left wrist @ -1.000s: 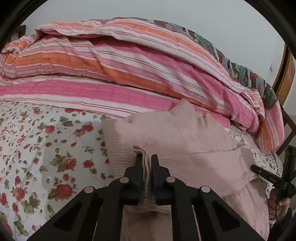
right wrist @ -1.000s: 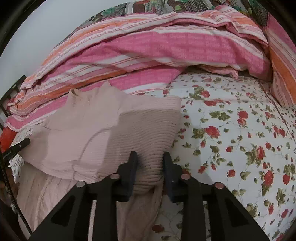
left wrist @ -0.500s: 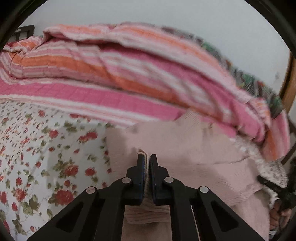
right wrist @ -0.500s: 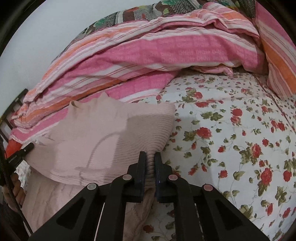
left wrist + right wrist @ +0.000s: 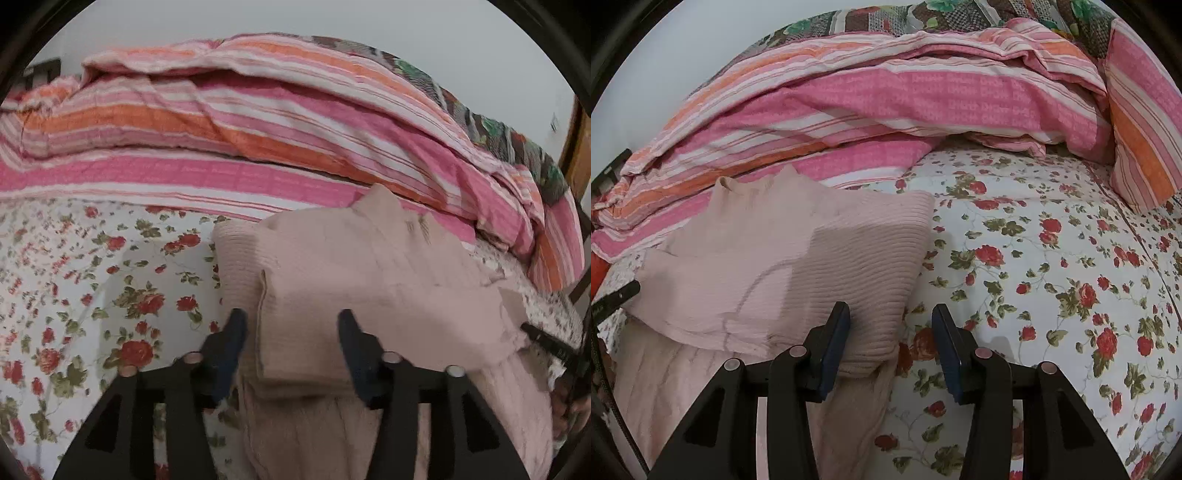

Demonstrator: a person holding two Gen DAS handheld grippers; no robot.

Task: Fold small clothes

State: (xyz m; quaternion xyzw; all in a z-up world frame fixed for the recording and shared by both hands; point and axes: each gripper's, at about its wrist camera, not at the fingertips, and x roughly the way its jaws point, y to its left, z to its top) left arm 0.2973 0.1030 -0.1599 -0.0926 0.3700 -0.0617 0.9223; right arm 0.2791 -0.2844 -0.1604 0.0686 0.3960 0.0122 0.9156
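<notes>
Nearest the left wrist camera, the left gripper [image 5: 291, 332] is seen with its jaws opening; a folded edge of the pink sweater [image 5: 369, 277] lies between the fingers, but it is not pressed by the pads and so is released. In the right wrist view, the right gripper [image 5: 890, 325] is likewise opening, its left finger [image 5: 834, 343] lying against the sweater's [image 5: 812, 258] ribbed corner, its right finger over the floral sheet [image 5: 1052, 258]; nothing is clamped. Both grippers are angled downward toward the bed. At the right edge of the left view, the other tool's tip and part of a hand [image 5: 565, 402] are visible. The sweater is laid folded on the sheet [image 5: 92, 277], over a second pale pink knit [image 5: 314, 435] that is spread beneath it. Farther back, a striped quilt [image 5: 258, 129] is heaped against the sweater's far edge, and a patterned blanket [image 5: 886, 14] is seen behind it by the wall.
</notes>
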